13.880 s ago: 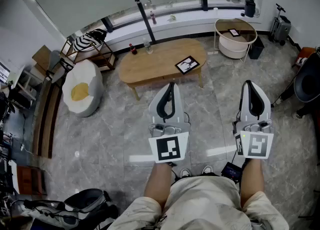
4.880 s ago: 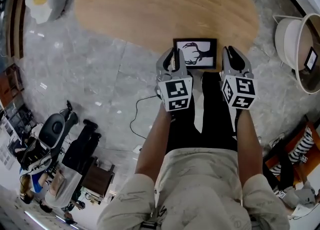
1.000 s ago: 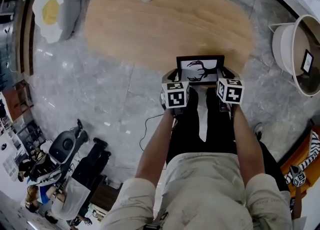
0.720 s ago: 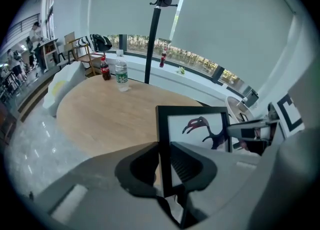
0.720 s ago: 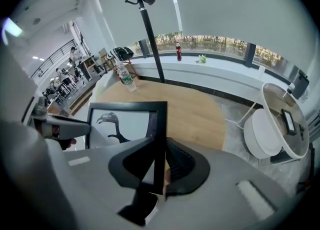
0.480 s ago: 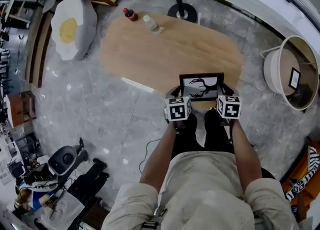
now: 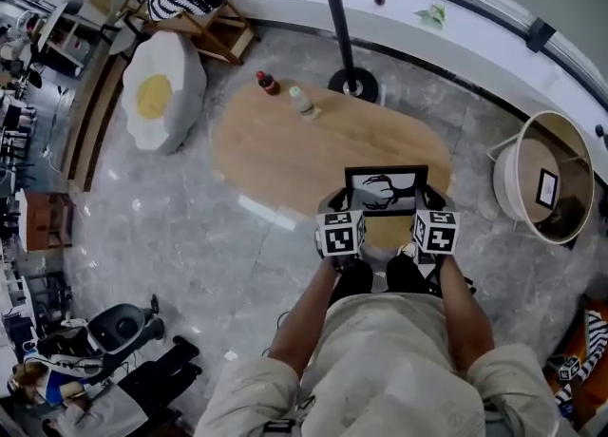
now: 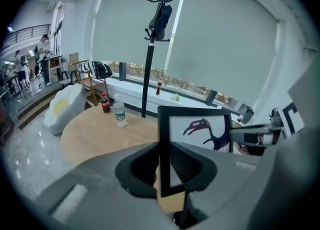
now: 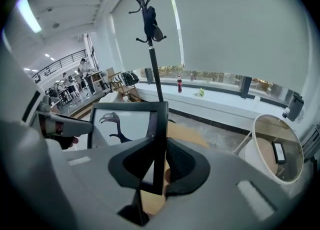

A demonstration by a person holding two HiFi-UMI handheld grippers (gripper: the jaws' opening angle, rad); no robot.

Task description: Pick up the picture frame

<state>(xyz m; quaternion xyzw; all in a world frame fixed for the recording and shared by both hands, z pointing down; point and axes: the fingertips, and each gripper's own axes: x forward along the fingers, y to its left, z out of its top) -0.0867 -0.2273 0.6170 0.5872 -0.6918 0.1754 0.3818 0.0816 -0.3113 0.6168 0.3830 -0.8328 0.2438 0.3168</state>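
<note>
A black picture frame (image 7: 386, 189) with a dark animal drawing on white hangs in the air above the near edge of the oval wooden table (image 7: 285, 145). My left gripper (image 7: 339, 203) is shut on its left side bar (image 8: 163, 144). My right gripper (image 7: 427, 200) is shut on its right side bar (image 9: 159, 144). In the left gripper view the picture frame (image 8: 200, 129) stands upright between the pads, and the right gripper (image 8: 260, 135) shows beyond it. The right gripper view shows the picture frame (image 9: 125, 124) from the other side.
A cola bottle (image 7: 268, 83) and a clear water bottle (image 7: 301, 101) stand at the table's far end. A coat stand (image 7: 340, 22) rises behind it. An egg-shaped cushion (image 7: 161, 88) lies left. A round white basket table (image 7: 540, 188) with a small frame stands right.
Both grippers have risen with the frame held between them. The table and floor now look farther away, and more of the room shows.
</note>
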